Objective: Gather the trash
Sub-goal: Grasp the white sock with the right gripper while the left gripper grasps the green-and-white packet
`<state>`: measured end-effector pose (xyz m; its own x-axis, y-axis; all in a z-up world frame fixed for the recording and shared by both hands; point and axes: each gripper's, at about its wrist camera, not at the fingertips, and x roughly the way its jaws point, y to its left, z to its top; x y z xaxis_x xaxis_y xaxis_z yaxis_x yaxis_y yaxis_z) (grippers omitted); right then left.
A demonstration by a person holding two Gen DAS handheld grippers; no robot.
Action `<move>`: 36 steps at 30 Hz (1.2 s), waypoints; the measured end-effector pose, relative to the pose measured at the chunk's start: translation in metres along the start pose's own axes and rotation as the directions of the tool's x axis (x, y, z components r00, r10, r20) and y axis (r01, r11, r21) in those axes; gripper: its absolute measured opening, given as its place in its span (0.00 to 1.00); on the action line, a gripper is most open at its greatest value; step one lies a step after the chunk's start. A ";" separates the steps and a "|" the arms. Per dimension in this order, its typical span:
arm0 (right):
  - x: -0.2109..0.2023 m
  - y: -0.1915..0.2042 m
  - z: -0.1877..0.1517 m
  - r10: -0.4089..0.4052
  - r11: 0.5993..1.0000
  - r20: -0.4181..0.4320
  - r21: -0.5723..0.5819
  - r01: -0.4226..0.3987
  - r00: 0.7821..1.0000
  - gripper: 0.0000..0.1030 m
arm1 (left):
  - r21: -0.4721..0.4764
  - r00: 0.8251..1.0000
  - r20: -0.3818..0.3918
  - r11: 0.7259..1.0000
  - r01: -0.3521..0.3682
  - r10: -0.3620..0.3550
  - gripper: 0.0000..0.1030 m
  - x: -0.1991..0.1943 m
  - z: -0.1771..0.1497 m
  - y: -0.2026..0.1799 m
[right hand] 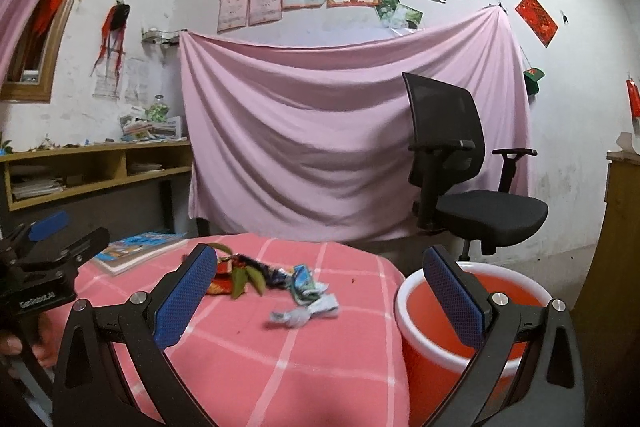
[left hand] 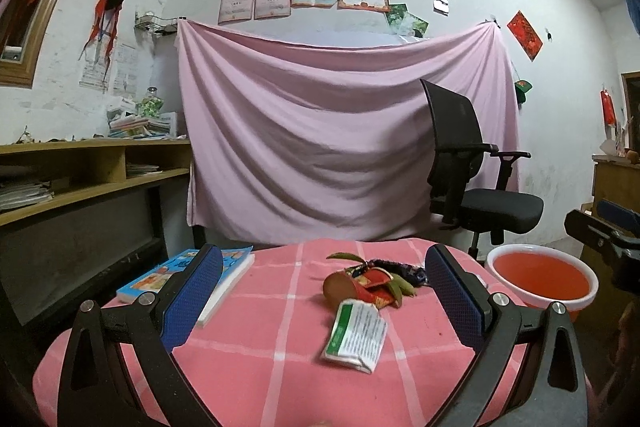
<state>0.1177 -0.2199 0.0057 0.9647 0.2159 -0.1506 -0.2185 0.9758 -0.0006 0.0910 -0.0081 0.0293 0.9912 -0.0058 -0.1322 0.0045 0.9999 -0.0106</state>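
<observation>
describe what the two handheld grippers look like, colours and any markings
Both match: the left gripper and right gripper each have black angular linkage arms with silver round pivot bolts and two fingers faced with blue textured pads. White lettering, too blurred to read, marks the left gripper's black body. No cables show.

1. The tablecloth (left hand: 280,327) was soft pink checked cloth.
2. The sachet (left hand: 356,335) looked like glossy, crinkled foil.
3. The bucket (right hand: 440,343) was smooth red plastic.
4. The finger pads (left hand: 192,303) were blue, textured rubber.
</observation>
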 end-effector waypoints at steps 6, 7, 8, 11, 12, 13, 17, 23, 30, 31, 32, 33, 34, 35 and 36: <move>0.045 -0.011 0.005 0.015 1.000 -0.085 0.009 -0.015 0.996 1.00 | -0.018 0.998 -0.064 1.000 0.016 -0.017 0.96 0.032 0.003 0.006; 0.054 -0.011 0.004 0.022 1.000 -0.110 0.005 -0.021 0.994 1.00 | -0.026 0.996 -0.088 0.999 0.020 -0.023 0.96 0.037 0.002 0.008; 0.065 -0.011 0.002 0.038 0.999 -0.148 -0.001 -0.039 0.988 1.00 | -0.040 0.992 -0.123 0.999 0.027 -0.032 0.96 0.044 0.000 0.010; 0.083 -0.008 -0.010 0.075 0.997 -0.230 -0.012 -0.080 0.970 1.00 | -0.074 0.976 -0.209 0.996 0.042 -0.057 0.96 0.057 -0.005 0.015; 0.087 -0.007 -0.014 0.073 0.997 -0.254 -0.020 -0.080 0.964 1.00 | -0.079 0.969 -0.238 0.996 0.048 -0.065 0.96 0.062 -0.007 0.014; 0.091 -0.005 -0.018 0.073 0.996 -0.275 -0.025 -0.083 0.959 1.00 | -0.083 0.962 -0.263 0.995 0.053 -0.073 0.96 0.065 -0.011 0.013; 0.109 -0.003 -0.023 0.101 0.993 -0.381 -0.017 -0.116 0.919 1.00 | -0.094 0.908 -0.405 0.992 0.080 -0.112 0.96 0.087 -0.028 0.007; 0.130 -0.006 -0.033 0.147 0.988 -0.497 0.029 -0.153 0.855 1.00 | -0.073 0.836 -0.528 0.989 0.128 -0.147 0.96 0.103 -0.045 -0.004; 0.145 -0.009 -0.044 0.198 0.979 -0.584 0.085 -0.183 0.787 0.90 | -0.104 0.799 -0.577 0.986 0.134 -0.170 0.94 0.111 -0.049 -0.001; 0.147 -0.010 -0.045 0.204 0.978 -0.592 0.091 -0.186 0.780 0.88 | -0.115 0.793 -0.584 0.984 0.135 -0.177 0.89 0.113 -0.050 0.001; 0.149 -0.011 -0.047 0.210 0.977 -0.606 0.100 -0.188 0.767 0.85 | -0.120 0.786 -0.591 0.983 0.138 -0.182 0.83 0.115 -0.050 0.001; 0.150 -0.011 -0.049 0.214 0.976 -0.612 0.104 -0.191 0.761 0.82 | -0.117 0.781 -0.598 0.983 0.140 -0.182 0.81 0.115 -0.050 0.001; 0.151 -0.012 -0.050 0.220 0.975 -0.619 0.108 -0.196 0.754 0.76 | -0.107 0.781 -0.599 0.984 0.142 -0.178 0.79 0.115 -0.050 -0.001; 0.153 -0.011 -0.051 0.221 0.974 -0.625 0.108 -0.198 0.749 0.75 | -0.097 0.782 -0.597 0.983 0.153 -0.180 0.76 0.114 -0.049 -0.003; 0.153 -0.011 -0.051 0.220 0.974 -0.627 0.106 -0.198 0.747 0.74 | -0.085 0.781 -0.597 0.983 0.164 -0.182 0.74 0.113 -0.049 -0.005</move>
<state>0.2604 -0.1997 -0.0675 0.5806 0.3555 -0.7325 -0.3884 0.9116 0.1345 0.1967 -0.0145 -0.0344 0.6949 -0.1920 -0.6931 0.1554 0.9810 -0.1160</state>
